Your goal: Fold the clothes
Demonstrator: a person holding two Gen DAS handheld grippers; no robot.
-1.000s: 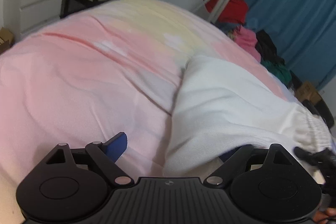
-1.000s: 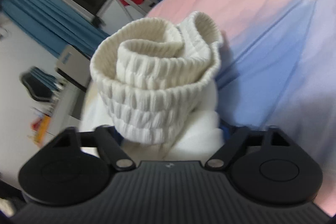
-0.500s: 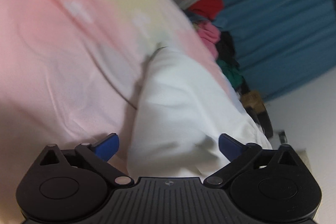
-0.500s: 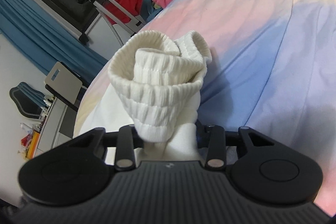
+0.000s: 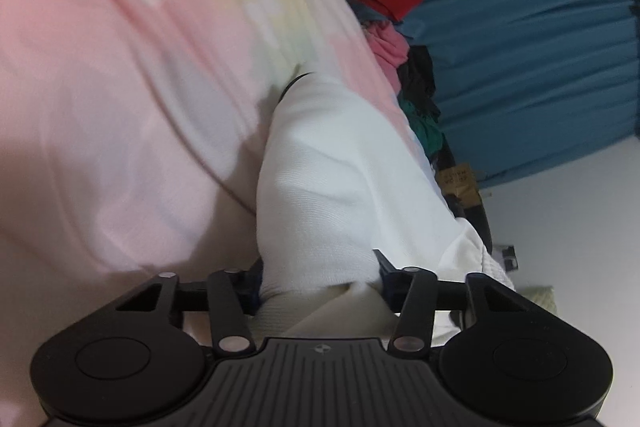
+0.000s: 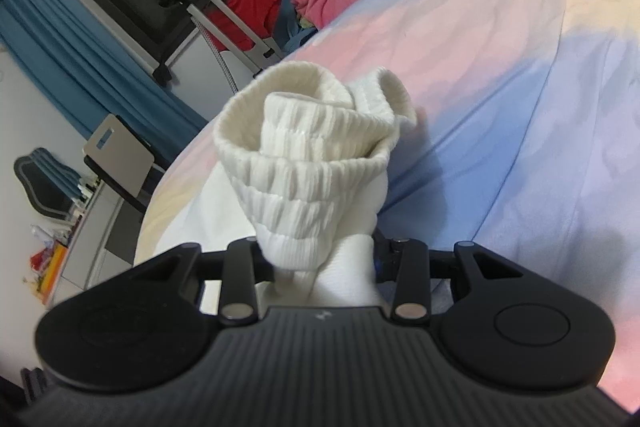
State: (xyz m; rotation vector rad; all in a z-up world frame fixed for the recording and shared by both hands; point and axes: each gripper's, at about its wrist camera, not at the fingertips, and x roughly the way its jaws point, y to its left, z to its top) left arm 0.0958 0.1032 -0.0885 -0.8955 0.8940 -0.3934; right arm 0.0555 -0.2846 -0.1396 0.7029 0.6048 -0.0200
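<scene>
Between both grippers' fingers (image 5: pixel 384 267): white garment (image 5: pixel 332 179).

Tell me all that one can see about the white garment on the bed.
The white garment is soft knit cloth with a thick ribbed elastic band, bunched and curled open. It lies along the pastel bedsheet, which is pink, yellow and blue, and it is creased and not yet folded. The right gripper is shut on the cloth just below the ribbed band. The left gripper has a plain part of the cloth between its closing jaws, and the fabric bulges up from them.
</scene>
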